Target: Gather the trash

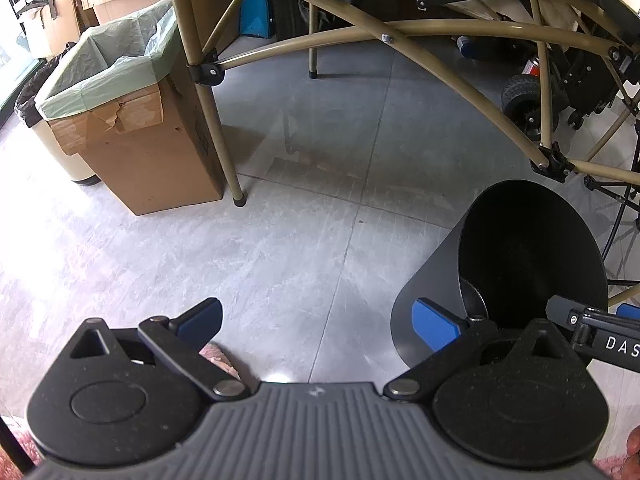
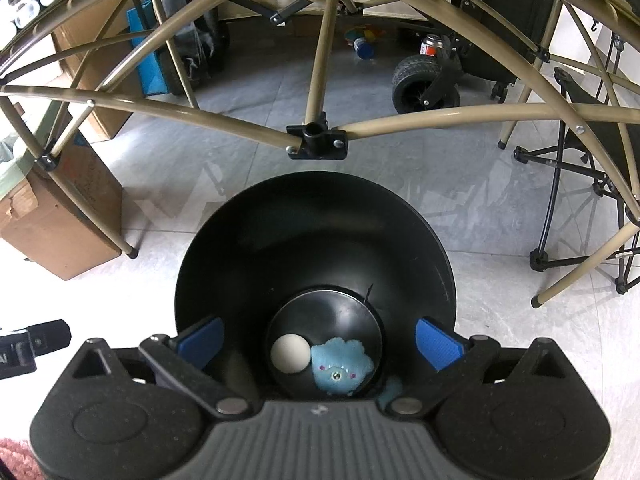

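A black round trash bin (image 2: 316,240) stands on the grey floor; it also shows in the left wrist view (image 1: 532,256) at the right. At its bottom lie a white ball (image 2: 291,353) and a blue fuzzy toy with one eye (image 2: 340,368). My right gripper (image 2: 318,344) is open and empty, directly above the bin's mouth. My left gripper (image 1: 318,322) is open and empty, over bare floor to the left of the bin. The right gripper's tip (image 1: 592,320) shows over the bin in the left wrist view.
A cardboard box lined with a green bag (image 1: 132,120) stands at the left beside a beige bin (image 1: 60,140). A folding table's tan legs and struts (image 2: 316,136) cross behind the black bin. A wheeled cart (image 2: 424,80) and a folding chair (image 2: 580,184) stand at the back right.
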A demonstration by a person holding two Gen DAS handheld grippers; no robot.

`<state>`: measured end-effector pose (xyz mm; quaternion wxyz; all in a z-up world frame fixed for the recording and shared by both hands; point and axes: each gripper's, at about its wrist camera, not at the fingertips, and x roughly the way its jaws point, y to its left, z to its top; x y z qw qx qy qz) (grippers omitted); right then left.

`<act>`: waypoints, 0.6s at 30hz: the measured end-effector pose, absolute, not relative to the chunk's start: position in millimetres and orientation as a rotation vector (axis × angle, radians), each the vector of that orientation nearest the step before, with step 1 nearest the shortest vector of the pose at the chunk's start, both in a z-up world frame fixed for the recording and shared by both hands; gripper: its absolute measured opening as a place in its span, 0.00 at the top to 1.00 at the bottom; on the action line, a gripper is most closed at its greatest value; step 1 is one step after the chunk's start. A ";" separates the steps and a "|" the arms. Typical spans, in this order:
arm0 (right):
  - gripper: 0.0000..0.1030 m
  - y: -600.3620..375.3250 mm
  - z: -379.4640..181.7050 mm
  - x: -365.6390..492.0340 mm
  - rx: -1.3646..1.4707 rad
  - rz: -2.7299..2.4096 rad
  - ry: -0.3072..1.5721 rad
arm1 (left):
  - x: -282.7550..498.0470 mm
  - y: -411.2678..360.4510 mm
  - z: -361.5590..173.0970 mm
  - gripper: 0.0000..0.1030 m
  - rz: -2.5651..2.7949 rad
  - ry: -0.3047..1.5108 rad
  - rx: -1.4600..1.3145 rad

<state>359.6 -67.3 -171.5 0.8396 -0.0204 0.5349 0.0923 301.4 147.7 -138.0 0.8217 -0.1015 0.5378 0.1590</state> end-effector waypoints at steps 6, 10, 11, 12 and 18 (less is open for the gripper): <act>0.00 -69.5 -170.0 358.7 -0.035 0.202 1.134 | 301.1 146.9 -138.1 0.00 0.337 1.144 -0.216; 0.00 -71.0 -166.8 356.6 -0.036 0.208 1.123 | 300.9 144.4 -135.0 0.00 0.329 1.135 -0.217; 0.00 -71.3 -165.2 355.6 -0.036 0.210 1.117 | 300.7 143.7 -133.4 0.00 0.326 1.130 -0.218; 0.00 -71.6 -162.8 354.2 -0.037 0.213 1.108 | 300.4 143.1 -131.6 0.00 0.322 1.125 -0.219; 0.00 -75.1 -148.5 346.4 -0.040 0.221 1.057 | 299.7 138.0 -121.9 0.00 0.310 1.090 -0.212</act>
